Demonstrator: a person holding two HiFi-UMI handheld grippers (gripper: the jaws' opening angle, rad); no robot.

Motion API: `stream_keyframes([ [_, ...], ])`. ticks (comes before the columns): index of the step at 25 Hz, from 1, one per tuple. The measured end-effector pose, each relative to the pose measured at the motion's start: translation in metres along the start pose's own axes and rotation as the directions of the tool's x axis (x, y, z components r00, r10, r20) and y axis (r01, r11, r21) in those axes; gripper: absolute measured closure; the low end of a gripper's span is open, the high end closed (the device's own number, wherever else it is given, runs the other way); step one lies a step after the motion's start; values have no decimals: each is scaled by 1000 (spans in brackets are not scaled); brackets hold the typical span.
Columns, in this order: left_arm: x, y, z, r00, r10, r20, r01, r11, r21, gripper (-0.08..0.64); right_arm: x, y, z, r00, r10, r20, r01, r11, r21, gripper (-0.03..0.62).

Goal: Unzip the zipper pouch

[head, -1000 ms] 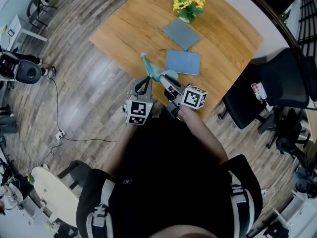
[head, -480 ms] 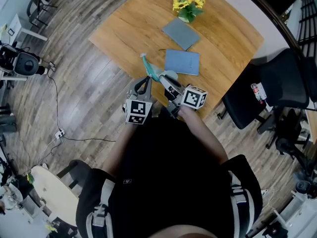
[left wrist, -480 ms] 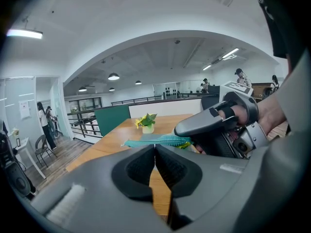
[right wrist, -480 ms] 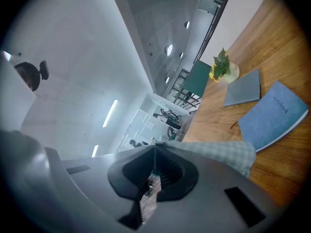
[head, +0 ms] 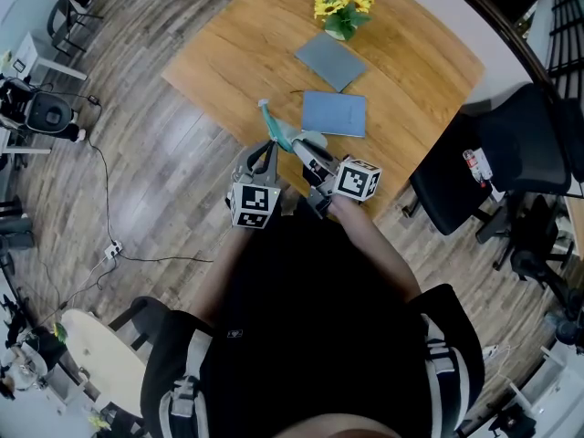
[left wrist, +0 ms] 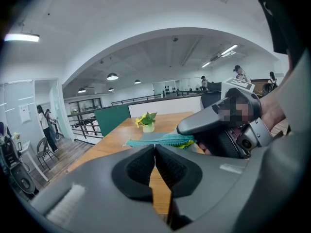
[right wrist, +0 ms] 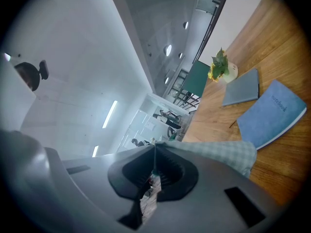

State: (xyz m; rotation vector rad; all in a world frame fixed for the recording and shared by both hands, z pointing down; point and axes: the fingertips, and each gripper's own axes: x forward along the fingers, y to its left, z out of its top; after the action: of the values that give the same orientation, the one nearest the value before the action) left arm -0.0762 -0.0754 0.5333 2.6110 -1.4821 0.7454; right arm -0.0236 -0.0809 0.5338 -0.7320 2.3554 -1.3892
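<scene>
Above the table (head: pixel 228 53), left fingers (left wrist: pixel 140 167) and right fingers (right wrist: pixel 171 171) tip-pinch the zipper pouch (left wrist: pixel 160 140).

This looks like an open office. Black office chairs (head: pixel 520 149) stand beside the wooden table (head: pixel 237 53), with notebooks (head: pixel 334 114) and potted flowers (head: pixel 340 12) on it and ceiling lights (left wrist: pixel 219 57) overhead.
</scene>
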Motion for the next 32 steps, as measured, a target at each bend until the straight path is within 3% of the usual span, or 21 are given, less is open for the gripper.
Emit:
stream_keyframes([
  [32,7,8,-8,999,12,-43,-13,1000,-20,551,-4,2,-4,999,16,-27,-16,1000,3,581],
])
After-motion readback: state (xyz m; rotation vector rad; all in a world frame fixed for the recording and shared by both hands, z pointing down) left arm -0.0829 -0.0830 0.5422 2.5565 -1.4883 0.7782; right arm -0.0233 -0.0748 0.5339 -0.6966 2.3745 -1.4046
